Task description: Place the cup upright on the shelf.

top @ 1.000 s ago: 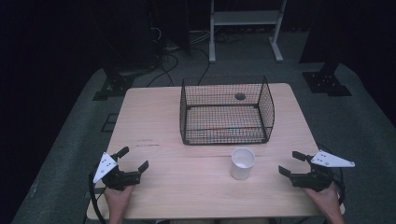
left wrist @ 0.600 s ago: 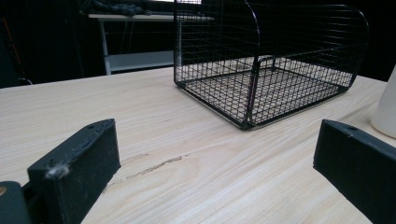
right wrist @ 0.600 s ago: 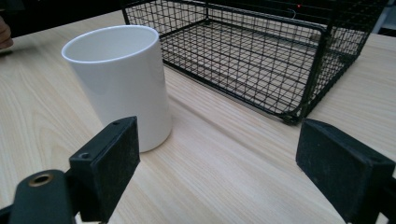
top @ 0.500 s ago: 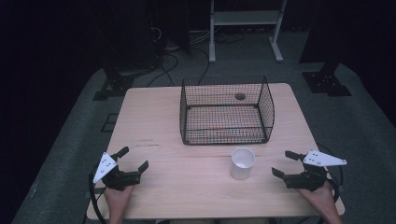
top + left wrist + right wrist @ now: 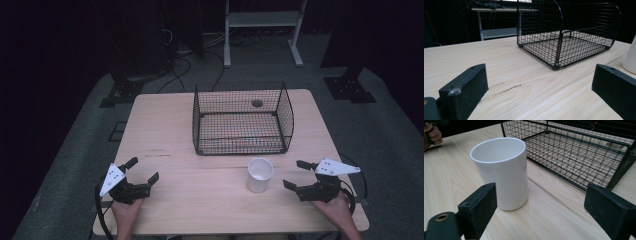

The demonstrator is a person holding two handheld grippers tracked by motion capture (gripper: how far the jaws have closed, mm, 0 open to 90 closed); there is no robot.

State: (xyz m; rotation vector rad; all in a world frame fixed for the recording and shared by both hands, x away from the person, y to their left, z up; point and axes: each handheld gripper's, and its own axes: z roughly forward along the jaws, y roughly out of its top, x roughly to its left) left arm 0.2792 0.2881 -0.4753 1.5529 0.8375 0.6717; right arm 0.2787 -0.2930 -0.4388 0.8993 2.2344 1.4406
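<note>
Standing upright near the front edge of the bench (image 5: 165, 125), right of its middle, is one white cup (image 5: 259, 174), open end up, with nothing visible in it from the high view. Behind the cup, apart from it and toward the back edge, sits one black wire basket (image 5: 242, 119); its mesh floor looks bare, with the wood showing through. A small dark round hole (image 5: 257, 103) marks the benchtop seen through the basket's far side. There are two tongs. The left gripper (image 5: 141, 170) rests by the front left corner, released, jaws spread wide with nothing between them. The right gripper (image 5: 296, 174) is near the front right corner, released as well, jaws wide and pointing at the cup; in the right gripper view the cup (image 5: 504, 171) stands just beyond the left jaw, ungrasped.
</note>
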